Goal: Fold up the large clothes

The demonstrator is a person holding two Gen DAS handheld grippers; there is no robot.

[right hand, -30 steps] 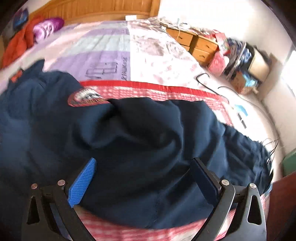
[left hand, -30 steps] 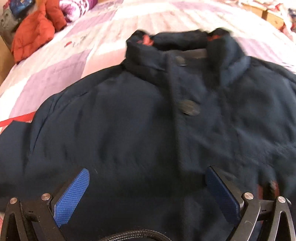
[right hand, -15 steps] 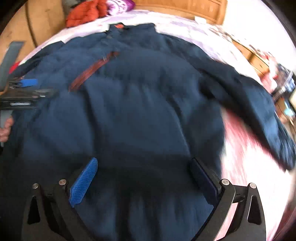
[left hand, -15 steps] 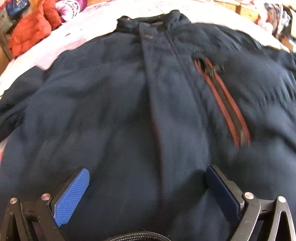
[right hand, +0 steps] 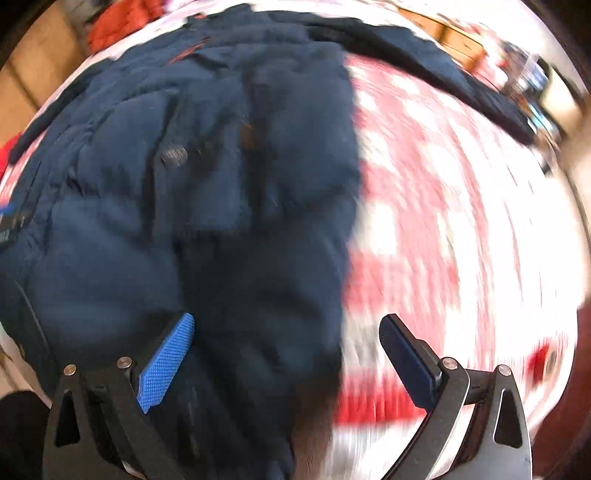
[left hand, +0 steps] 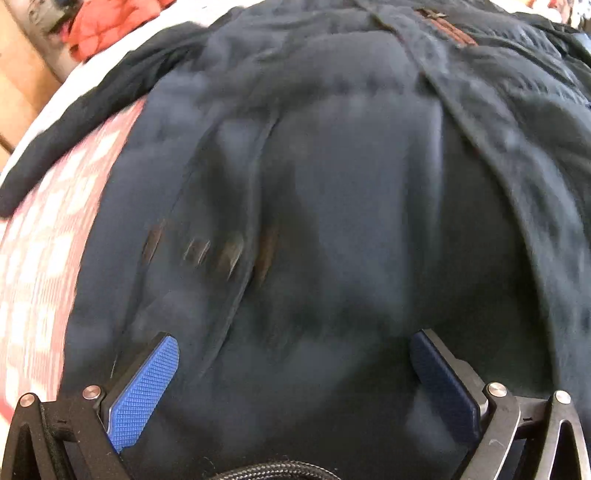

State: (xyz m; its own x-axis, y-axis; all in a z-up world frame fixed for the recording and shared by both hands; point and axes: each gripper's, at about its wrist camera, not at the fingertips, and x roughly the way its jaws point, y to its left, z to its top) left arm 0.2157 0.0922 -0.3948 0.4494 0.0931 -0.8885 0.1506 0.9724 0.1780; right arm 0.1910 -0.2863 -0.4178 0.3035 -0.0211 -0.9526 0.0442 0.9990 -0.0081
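A large navy padded jacket (left hand: 332,184) lies front up on the bed, its collar at the far end and its hem nearest me. It also shows in the right wrist view (right hand: 207,177). My left gripper (left hand: 295,373) is open and empty, low over the jacket's lower left front. My right gripper (right hand: 288,354) is open and empty over the jacket's lower right edge, where navy cloth meets the red-and-white bedspread (right hand: 436,206). One sleeve (right hand: 424,62) stretches out to the right. Both views are blurred.
An orange garment (left hand: 114,22) lies at the far left of the bed. The red-and-white bedspread (left hand: 40,229) shows left of the jacket. Wooden drawers (right hand: 454,40) and clutter stand beyond the bed at the far right.
Both grippers have moved back from the collar and sleeve toward the jacket's hem. Both stayed open and empty.
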